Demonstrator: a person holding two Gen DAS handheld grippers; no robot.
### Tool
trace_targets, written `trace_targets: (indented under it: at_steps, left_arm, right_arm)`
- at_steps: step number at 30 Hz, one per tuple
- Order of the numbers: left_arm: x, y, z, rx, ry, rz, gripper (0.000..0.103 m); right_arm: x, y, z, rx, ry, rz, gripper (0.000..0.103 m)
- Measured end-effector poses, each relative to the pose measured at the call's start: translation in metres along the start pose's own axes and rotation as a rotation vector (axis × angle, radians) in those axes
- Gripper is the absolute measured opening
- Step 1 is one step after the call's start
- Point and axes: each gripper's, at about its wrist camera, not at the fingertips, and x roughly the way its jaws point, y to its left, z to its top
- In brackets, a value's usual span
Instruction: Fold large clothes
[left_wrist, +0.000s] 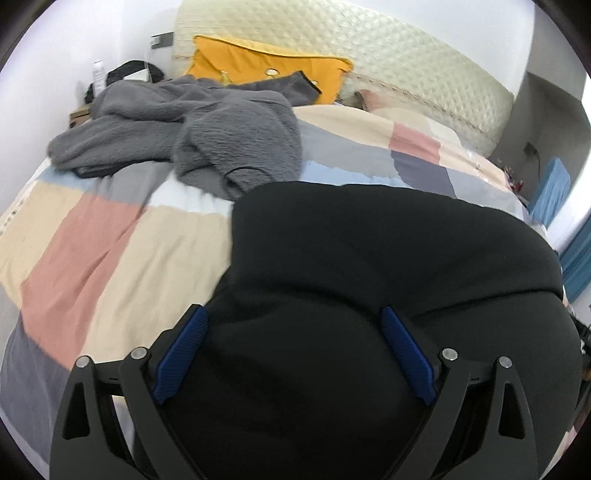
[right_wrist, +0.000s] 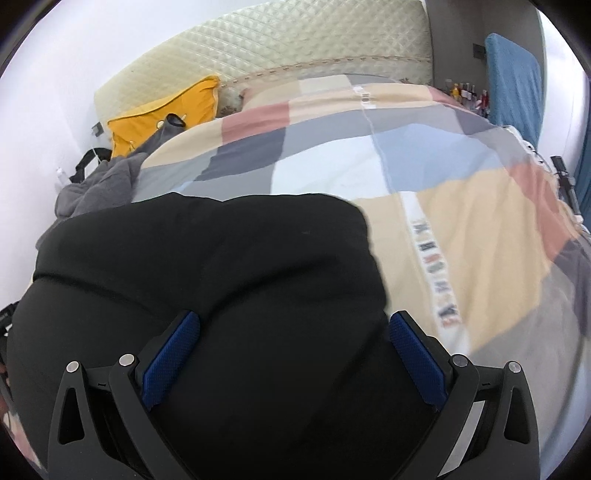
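1. Left wrist view: the left gripper (left_wrist: 293, 345) has its jaws spread wide, clasping nothing, with the blue pads (left_wrist: 181, 354) set far apart. Beneath and between them lies the black garment (left_wrist: 369, 266), a smooth folded mass on the patchwork bedspread (left_wrist: 110, 240). Farther up the bed a grey fleece garment (left_wrist: 192, 133) lies crumpled, touching a yellow pillow (left_wrist: 258, 64) against the quilted headboard (left_wrist: 406, 62).

2. Right wrist view: the right gripper (right_wrist: 293, 354) likewise hangs with jaws released over the black garment (right_wrist: 221, 258), whose right edge ends on the bedspread (right_wrist: 461, 221). The yellow pillow (right_wrist: 177, 107) sits at the far left.
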Motion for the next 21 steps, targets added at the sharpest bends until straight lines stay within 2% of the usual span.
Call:
trace_targets:
  at_steps: [6, 14, 16, 18, 21]
  left_arm:
    - [-0.031, -0.018, 0.012, 0.084, 0.02, 0.076, 0.097]
    - [-0.117, -0.057, 0.053, 0.116, -0.088, 0.033, 0.103]
    - [-0.135, -0.066, 0.055, 0.154, -0.081, 0.024, 0.103]
    - [-0.161, -0.074, 0.054, 0.188, -0.108, 0.033, 0.103]
    - [-0.192, -0.077, 0.051, 0.19, -0.129, 0.027, 0.103]
  right_arm:
    - [-0.051, 0.018, 0.017, -0.051, -0.062, -0.019, 0.102]
    - [-0.151, 0.065, 0.063, -0.092, -0.218, 0.019, 0.102]
    - [-0.175, 0.074, 0.067, -0.108, -0.239, 0.028, 0.103]
    - [-0.198, 0.081, 0.066, -0.12, -0.268, 0.041, 0.103]
    - [-0.234, 0.089, 0.06, -0.11, -0.314, 0.075, 0.103]
